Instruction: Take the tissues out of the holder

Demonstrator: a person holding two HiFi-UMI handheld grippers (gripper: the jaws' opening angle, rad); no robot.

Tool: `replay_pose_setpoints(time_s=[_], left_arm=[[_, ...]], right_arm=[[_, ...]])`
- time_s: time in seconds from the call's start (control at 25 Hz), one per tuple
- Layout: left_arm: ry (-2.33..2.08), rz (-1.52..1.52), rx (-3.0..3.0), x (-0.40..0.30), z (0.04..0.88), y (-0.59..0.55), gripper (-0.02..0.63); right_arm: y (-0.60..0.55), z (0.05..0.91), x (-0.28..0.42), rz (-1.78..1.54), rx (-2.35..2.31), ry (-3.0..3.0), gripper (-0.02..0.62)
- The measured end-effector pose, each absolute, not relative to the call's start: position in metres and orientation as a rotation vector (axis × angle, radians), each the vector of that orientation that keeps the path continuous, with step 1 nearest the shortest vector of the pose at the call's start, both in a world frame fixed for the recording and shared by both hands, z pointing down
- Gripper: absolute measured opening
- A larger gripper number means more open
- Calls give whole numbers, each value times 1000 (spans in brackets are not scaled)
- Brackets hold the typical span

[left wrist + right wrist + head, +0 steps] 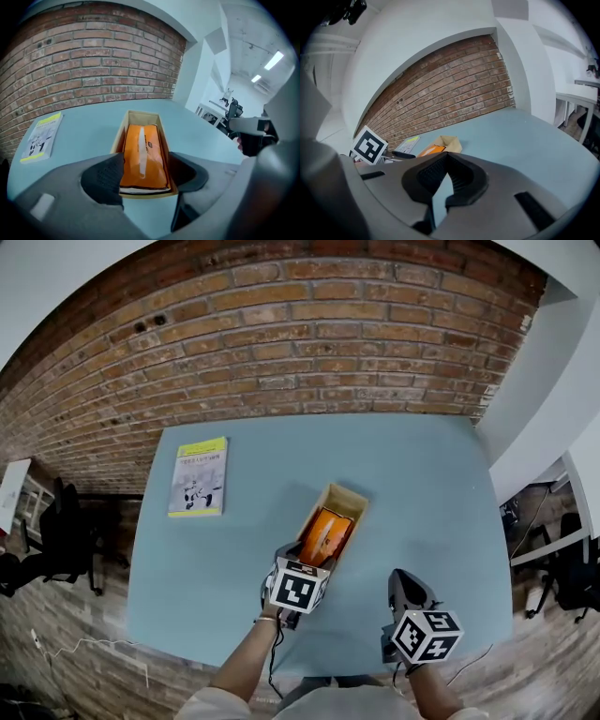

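An orange tissue pack [323, 532] [144, 152] lies in a long open wooden holder [349, 493] [140, 116] on the blue-grey table [422, 484]. My left gripper [302, 559] [144, 176] stands open at the holder's near end. Its jaws flank the near end of the pack, one at each side, and do not squeeze it. My right gripper [405, 582] [446, 159] hovers to the right of the holder near the table's front edge. It is shut, with nothing between its tips. From the right gripper view the holder [449, 143] and the pack [431, 150] show far off at the left.
A yellow-and-white booklet [198, 476] [41, 137] lies at the table's far left. A brick wall [281, 334] runs behind the table. Office chairs [66, 540] stand on the floor to the left and right of it.
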State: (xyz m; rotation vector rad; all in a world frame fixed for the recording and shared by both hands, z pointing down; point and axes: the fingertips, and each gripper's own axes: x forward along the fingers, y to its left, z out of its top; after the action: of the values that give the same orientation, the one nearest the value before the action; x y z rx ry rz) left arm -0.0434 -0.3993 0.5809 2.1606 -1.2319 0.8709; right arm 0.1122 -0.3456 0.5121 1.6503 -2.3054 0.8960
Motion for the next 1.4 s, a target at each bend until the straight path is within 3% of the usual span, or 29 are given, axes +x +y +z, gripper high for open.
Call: replay_pose_setpoints(time_s=[0.8, 1.4], left_arm=[[-1199, 1150, 1949, -47, 616, -404, 258], [-1264, 1056, 1943, -47, 608, -401, 143]], right_arm=[[-364, 528, 121, 984, 1666, -2298, 5], [-361, 527, 130, 987, 1685, -2287, 5]])
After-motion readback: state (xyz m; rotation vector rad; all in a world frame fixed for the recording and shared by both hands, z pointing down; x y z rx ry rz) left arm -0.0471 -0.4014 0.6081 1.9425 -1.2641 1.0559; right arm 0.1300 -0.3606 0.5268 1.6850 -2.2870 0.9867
